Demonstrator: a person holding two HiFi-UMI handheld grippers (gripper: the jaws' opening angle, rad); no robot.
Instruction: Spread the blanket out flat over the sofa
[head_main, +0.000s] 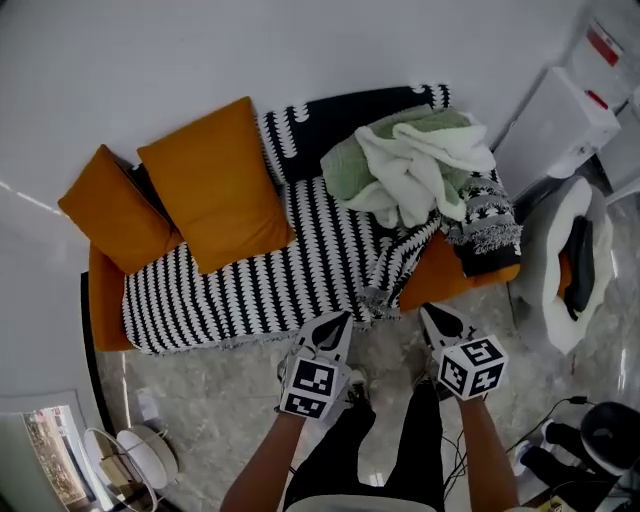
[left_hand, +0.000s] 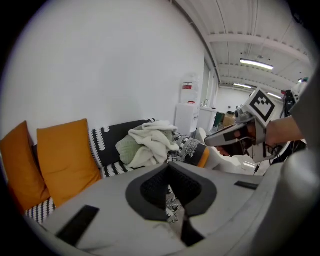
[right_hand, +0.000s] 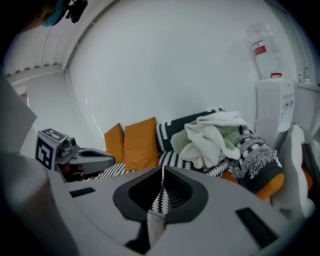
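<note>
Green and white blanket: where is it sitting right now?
In the head view the crumpled green and white blanket is heaped on the right end of the sofa, right of the two orange cushions and on the black-and-white throw.

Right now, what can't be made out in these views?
Left gripper and right gripper, own views: jaws together, black-and-white fabric in each slit; pinched or merely behind, unclear.
Crumpled blanket, head view: its own folds hide its edges and corners.
Sofa seat, head view: hidden under the patterned cover and cushions.
</note>
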